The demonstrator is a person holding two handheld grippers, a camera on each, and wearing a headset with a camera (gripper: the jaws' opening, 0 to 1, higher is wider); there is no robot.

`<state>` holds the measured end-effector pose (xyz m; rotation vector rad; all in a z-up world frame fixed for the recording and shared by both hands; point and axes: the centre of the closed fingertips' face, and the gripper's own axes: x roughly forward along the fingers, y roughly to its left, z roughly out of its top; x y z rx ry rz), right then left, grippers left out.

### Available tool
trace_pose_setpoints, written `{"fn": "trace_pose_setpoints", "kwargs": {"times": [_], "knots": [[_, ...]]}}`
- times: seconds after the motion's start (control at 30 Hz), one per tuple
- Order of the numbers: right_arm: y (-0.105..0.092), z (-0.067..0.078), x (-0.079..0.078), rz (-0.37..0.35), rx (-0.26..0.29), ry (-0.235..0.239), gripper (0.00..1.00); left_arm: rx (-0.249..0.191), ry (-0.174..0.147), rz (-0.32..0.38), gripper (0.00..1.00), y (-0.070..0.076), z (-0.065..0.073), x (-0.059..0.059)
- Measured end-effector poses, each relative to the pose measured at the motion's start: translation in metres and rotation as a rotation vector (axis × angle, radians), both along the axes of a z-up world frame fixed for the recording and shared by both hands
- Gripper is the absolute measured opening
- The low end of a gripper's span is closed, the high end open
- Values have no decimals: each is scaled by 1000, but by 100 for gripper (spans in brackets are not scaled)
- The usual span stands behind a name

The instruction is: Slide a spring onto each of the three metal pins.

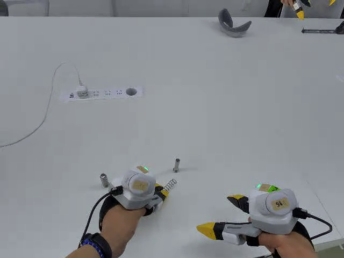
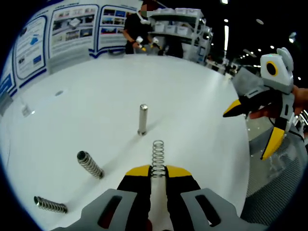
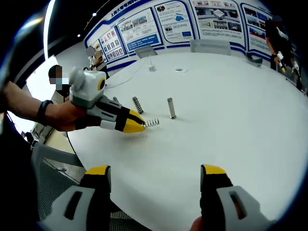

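Note:
My left gripper is shut on one end of a small coil spring, which sticks out forward just above the white table. A bare metal pin stands upright a little beyond the spring's free end. In the left gripper view, the held spring points toward this pin. A pin wearing a spring stands to the left, with another sprung pin nearer. My right gripper hovers open near the table's front edge with nothing between its fingers. The right gripper view shows the left gripper, spring and bare pin.
A white power strip with a plug and cable lies at mid-left. A grey curved object sits at the far side. Another person's yellow-tipped gripper and a dark tool are at the far right corner.

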<state>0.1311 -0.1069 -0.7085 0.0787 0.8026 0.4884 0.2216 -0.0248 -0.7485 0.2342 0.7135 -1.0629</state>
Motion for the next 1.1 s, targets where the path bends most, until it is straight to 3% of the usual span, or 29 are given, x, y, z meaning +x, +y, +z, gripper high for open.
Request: {"fn": "trace_pose_setpoints", "kwargs": {"times": [0.37,0.57,0.87,1.1], "knots": [[9,1,4,19,16,1,76,-12,-6,-45,11,18,12,-11],[10,1,5,28,20,2,76,-3,-28,-86,11,30,19,-20],[22,4,6,54,66,4,70,-6,-52,-133,11,43,32,-36],[40,10,8,99,125,3,64,-19,-69,-178,11,41,44,-50]]}}
